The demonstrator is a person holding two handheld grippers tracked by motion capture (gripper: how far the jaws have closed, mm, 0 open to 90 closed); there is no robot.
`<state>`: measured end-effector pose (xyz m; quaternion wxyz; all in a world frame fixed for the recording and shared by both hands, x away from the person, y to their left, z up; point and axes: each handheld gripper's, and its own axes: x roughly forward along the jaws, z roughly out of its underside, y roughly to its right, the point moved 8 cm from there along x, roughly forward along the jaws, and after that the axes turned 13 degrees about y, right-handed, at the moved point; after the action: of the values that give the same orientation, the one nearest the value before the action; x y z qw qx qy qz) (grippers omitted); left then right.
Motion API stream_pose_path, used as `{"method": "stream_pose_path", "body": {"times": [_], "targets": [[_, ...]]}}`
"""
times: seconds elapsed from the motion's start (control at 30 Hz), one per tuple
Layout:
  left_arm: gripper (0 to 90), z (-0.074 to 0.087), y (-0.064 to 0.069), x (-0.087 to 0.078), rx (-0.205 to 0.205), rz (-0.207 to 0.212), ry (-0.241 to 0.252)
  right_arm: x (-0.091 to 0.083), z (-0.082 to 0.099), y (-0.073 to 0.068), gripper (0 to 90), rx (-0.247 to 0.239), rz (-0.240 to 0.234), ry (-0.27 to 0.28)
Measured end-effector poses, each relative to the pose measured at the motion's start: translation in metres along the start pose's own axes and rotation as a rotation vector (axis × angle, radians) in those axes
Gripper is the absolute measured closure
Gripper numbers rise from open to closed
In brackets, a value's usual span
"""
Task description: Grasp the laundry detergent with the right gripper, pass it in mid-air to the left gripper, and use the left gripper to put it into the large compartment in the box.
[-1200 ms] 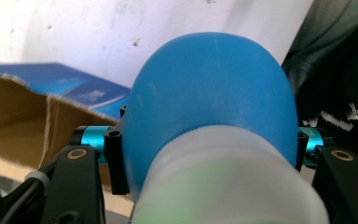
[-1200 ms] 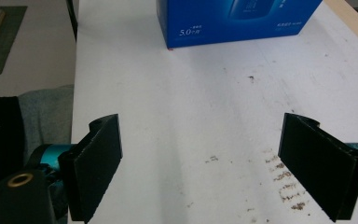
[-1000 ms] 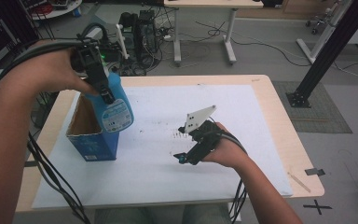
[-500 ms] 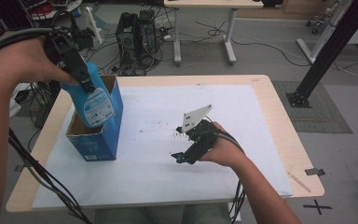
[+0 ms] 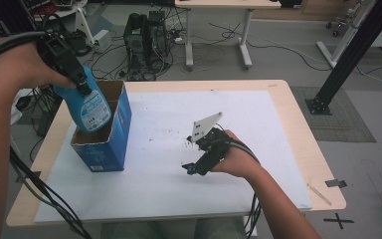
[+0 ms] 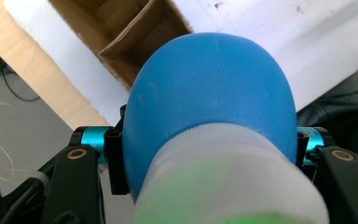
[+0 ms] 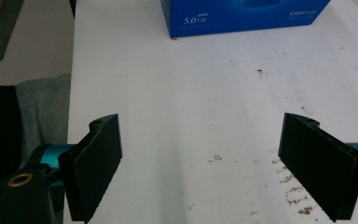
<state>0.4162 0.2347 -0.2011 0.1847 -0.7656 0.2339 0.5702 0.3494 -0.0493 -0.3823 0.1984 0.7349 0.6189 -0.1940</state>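
Landmark throughout is the blue cardboard box [image 5: 102, 134], which stands open-topped near the left edge of the surface [image 5: 288, 129], on its white sheet [image 5: 238, 164].

Nearest the person, the right gripper [image 5: 195, 168] rests low over the white sheet, well to the right of the box, held by the right hand [image 5: 236, 159]. In the right gripper view its jaws stand wide apart with nothing between them, only bare sheet with a few dark specks, and the box front lies straight ahead beyond them. White print on that box front reads "5.0" followed by small characters too fine to make out, with another small line of writing farther along the same face.

Farther off, the left gripper [image 5: 82, 87] hangs above the box opening, its jaws clamped on the blue bottle [image 5: 87, 102]. The left gripper view shows the bottle [image 6: 209, 112] pinched by its shoulder between the two jaws, its pale cap toward the camera and its rounded blue body pointing down at the open box [image 6: 135, 28]. In the high view the bottle tilts, its bottom end dipping just inside the box mouth. Its label has dark print on a pale panel, too small to read.
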Motion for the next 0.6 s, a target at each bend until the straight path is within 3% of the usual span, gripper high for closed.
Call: {"method": "stream_pose_path", "body": {"times": [0.23, 0.37, 0.4, 0.57, 0.6], "targets": [[38.4, 0.005, -0.009, 0.015, -0.032, 0.001, -0.009, 0.000, 0.000, 0.000, 12.6, 0.002, 0.002, 0.001], [38.4, 0.007, -0.011, 0.025, 0.009, 0.018, -0.033, 0.000, 0.000, 0.000, 12.6, -0.003, 0.006, -0.001], [38.5, 0.007, -0.010, 0.029, -0.005, 0.017, -0.021, 0.000, 0.000, 0.001, 12.6, -0.007, 0.006, 0.001], [38.4, 0.009, -0.009, 0.044, 0.066, 0.038, -0.048, 0.000, 0.000, -0.002, 12.6, 0.013, 0.004, 0.002], [38.4, 0.009, -0.008, 0.047, 0.075, 0.039, -0.046, 0.001, 0.000, -0.001, 12.6, -0.002, 0.005, 0.006]]}}
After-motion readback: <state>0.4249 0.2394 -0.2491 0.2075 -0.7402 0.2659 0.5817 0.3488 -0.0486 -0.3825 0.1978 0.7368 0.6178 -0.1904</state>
